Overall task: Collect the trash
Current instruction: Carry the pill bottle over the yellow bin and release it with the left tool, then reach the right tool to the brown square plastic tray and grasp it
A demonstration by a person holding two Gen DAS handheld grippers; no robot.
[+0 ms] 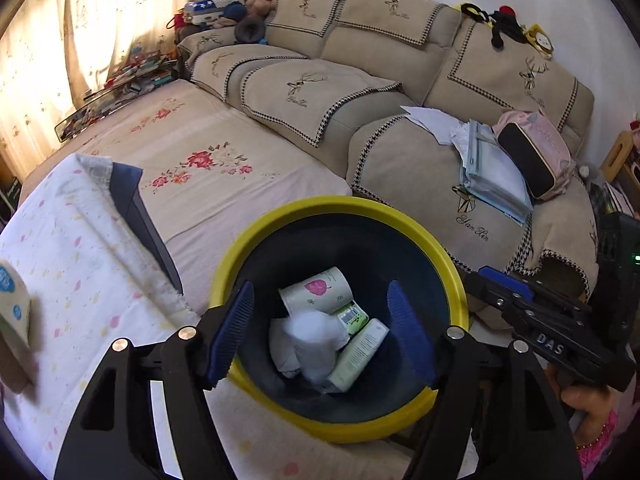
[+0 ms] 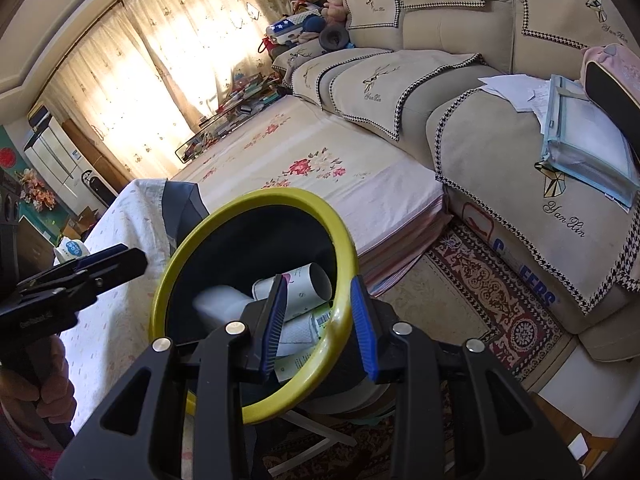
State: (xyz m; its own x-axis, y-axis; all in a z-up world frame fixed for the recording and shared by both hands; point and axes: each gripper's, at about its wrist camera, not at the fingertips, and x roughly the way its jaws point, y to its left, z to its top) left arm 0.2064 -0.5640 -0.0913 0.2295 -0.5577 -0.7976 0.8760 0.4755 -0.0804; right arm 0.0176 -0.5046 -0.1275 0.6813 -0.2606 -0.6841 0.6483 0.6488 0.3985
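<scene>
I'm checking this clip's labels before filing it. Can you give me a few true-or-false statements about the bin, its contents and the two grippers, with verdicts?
1. The trash bin has a yellow rim. True.
2. The bin is empty. False: a white tube with a pink leaf, crumpled white paper and a pale green box lie inside.
3. The right hand-held gripper straddles the bin's rim, one finger inside and one outside. True.
4. The left hand-held gripper is shut on the crumpled paper. False: it is open above the bin, holding nothing.
5. A pink bag sits on the sofa. True.
</scene>
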